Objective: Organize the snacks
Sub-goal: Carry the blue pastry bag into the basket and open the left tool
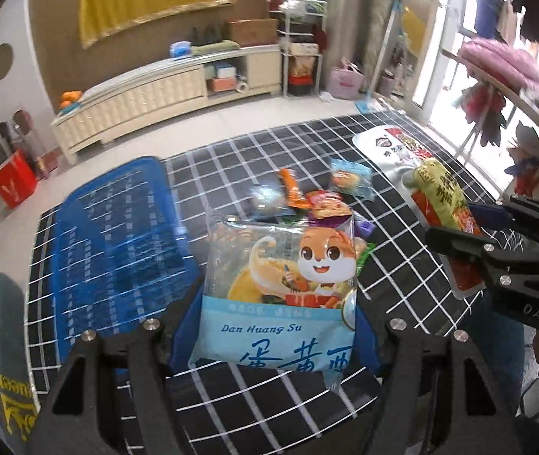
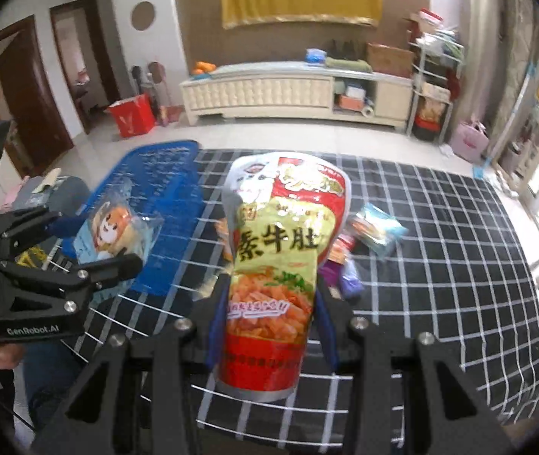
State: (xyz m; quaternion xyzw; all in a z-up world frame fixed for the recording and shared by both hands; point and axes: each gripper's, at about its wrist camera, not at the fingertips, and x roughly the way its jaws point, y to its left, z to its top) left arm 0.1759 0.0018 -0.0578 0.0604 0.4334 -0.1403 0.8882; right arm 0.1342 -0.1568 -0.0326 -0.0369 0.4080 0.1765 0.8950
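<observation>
left gripper gripping pastry pack | right gripper clamping tripe bag | both clearing worktop for basket at left edge

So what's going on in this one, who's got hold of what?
A person is sorting snacks over a black checked table, one gripper in each hand. The left gripper holds a pale blue Dan Huang Su packet; the right gripper holds a red and green snack bag. Both packs are off the table. A blue basket sits at the left, and a few small snacks lie loose mid-table.
</observation>
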